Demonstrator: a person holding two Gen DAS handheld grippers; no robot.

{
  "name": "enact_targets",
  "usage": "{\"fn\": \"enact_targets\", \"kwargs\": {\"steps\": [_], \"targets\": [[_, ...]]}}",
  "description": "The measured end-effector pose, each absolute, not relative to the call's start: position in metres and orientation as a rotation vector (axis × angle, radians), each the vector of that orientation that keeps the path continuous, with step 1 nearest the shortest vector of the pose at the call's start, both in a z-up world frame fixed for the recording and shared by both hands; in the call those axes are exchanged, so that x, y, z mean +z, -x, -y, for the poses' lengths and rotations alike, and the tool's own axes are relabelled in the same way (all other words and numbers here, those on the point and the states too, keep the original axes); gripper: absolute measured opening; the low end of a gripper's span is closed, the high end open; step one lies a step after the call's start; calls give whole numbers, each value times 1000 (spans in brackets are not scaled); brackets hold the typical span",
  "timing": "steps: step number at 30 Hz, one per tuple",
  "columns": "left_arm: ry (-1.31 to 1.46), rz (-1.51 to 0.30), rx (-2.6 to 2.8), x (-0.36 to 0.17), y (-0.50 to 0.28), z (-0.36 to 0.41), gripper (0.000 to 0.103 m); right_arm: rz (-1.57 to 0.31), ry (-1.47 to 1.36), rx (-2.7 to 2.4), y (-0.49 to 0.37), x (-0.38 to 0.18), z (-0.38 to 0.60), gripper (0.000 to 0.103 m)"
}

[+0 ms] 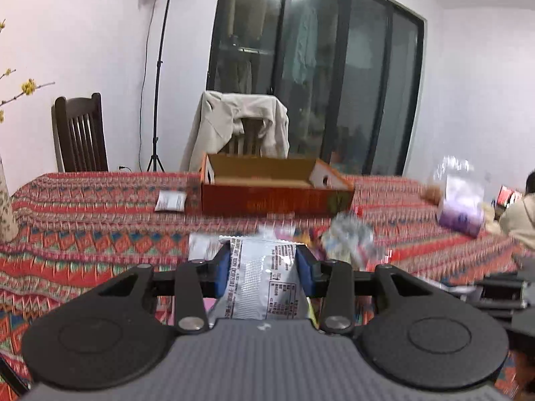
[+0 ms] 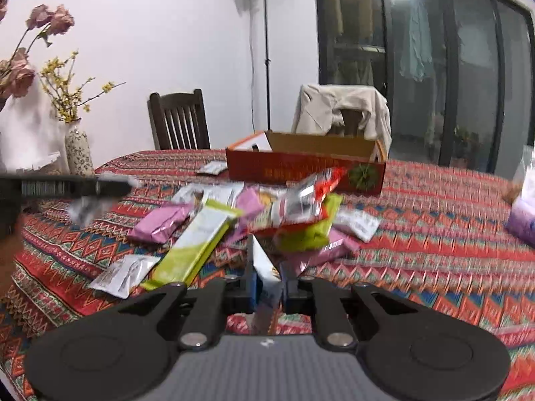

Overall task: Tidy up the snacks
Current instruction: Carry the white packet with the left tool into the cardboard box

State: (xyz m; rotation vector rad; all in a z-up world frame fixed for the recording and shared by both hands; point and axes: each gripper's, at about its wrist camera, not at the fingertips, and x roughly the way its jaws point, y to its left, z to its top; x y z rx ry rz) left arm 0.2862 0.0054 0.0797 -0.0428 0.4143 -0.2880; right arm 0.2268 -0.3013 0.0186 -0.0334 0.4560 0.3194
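My left gripper (image 1: pixel 263 249) is shut on a silver-white snack packet (image 1: pixel 264 280), held between its blue pads above the patterned tablecloth. Behind it stands an open red cardboard box (image 1: pixel 277 197), with a small white sachet (image 1: pixel 170 200) to its left. My right gripper (image 2: pixel 267 267) is shut on a thin white packet (image 2: pixel 265 277) seen edge-on. In front of it lies a pile of snacks: pink packets (image 2: pixel 160 224), green packets (image 2: pixel 197 244) and a red and silver packet (image 2: pixel 301 200). The box (image 2: pixel 301 170) stands beyond the pile.
A purple tissue pack (image 1: pixel 461 214) lies at the table's right side, near a person's beige sleeve (image 1: pixel 518 224). A flowered vase (image 2: pixel 78 150) stands at the left. Two chairs (image 2: pixel 179 120) and a lamp stand are behind the table.
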Motion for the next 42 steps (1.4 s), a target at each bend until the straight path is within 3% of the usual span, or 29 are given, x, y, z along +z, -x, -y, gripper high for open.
{"fn": "enact_targets", "kwargs": {"steps": [9,21,32,42], "targets": [[46,-445,-258,126,-377,9,41,-385,15,385,-284,74,342,12],[82,-527,-170,144,-565,29,41,-428,11,365,-501,127,373,12],[91,-625,-136,99,-720,44,41,-547,49,274,-684,89,358,12],[-49,-731,-75,40,-804,65,43,-692,-42,286,-778,31,340,12]]}}
